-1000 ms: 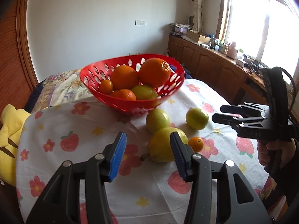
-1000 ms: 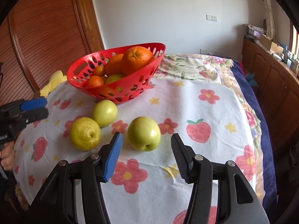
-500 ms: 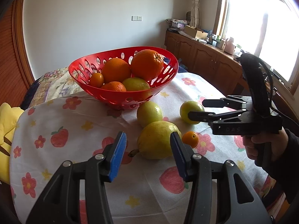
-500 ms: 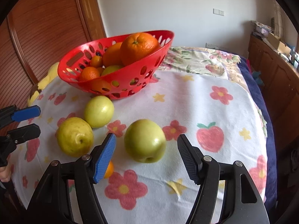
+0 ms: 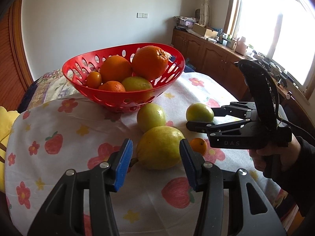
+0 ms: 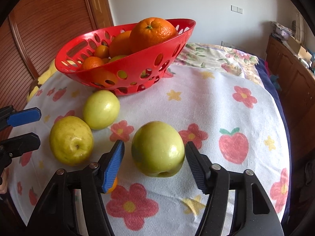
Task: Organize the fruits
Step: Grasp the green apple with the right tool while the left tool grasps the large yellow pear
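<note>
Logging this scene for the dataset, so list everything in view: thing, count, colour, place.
basket: one, red, perforated, far side of the cloth.
oranges: three in the basket, orange; the largest on top.
kumquat in basket: one, orange, by the near rim.
green fruit in basket: one, yellow-green, under the oranges.
apples: two, pale green, on the cloth; one between the right fingers, one beside the basket.
yellow pear: one, between the left fingers.
loose kumquat: one, orange, beside the pear.
tablecloth: one, white with flowers and strawberries.
cabinets: brown, under the window.
left gripper: open.
right gripper: open.
</note>
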`<state>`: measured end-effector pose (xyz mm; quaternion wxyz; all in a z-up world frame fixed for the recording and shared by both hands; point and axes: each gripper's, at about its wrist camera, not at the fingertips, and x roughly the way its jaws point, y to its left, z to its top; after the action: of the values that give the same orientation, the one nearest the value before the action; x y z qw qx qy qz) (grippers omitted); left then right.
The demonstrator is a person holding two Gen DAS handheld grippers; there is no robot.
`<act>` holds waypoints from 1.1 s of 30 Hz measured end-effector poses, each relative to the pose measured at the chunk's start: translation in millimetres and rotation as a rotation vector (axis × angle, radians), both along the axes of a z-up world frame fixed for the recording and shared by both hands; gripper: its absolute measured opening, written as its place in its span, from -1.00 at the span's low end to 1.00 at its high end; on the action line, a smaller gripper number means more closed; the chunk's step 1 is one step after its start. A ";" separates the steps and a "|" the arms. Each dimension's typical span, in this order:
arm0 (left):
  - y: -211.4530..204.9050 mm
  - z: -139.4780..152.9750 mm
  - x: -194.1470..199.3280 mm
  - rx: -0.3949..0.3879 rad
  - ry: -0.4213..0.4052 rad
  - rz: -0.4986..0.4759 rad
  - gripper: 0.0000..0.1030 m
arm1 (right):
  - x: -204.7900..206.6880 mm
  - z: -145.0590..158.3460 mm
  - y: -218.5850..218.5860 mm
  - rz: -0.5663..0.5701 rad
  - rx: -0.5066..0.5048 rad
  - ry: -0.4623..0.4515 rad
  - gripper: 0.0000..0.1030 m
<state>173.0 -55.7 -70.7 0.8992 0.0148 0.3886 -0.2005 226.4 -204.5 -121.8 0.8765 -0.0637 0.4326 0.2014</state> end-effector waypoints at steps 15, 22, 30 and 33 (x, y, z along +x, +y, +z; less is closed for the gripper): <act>-16.3 -9.0 15.8 0.023 0.021 -0.029 0.04 | -34.0 8.4 -16.0 -0.017 0.009 -0.042 0.02; -19.6 -19.3 21.2 0.023 0.031 -0.031 0.13 | -54.9 10.9 -24.8 -0.031 0.032 -0.045 0.02; -23.3 -23.2 21.7 0.029 0.032 -0.038 0.26 | -71.3 5.8 -29.5 -0.040 0.059 -0.029 0.02; -24.1 -25.7 21.8 0.026 0.032 -0.045 0.33 | -77.2 3.8 -29.2 -0.048 0.072 -0.019 0.02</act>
<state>194.8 -79.8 -96.5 0.8878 0.0322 0.4053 -0.2158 149.2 -233.7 -118.0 0.8869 -0.0238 0.4181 0.1952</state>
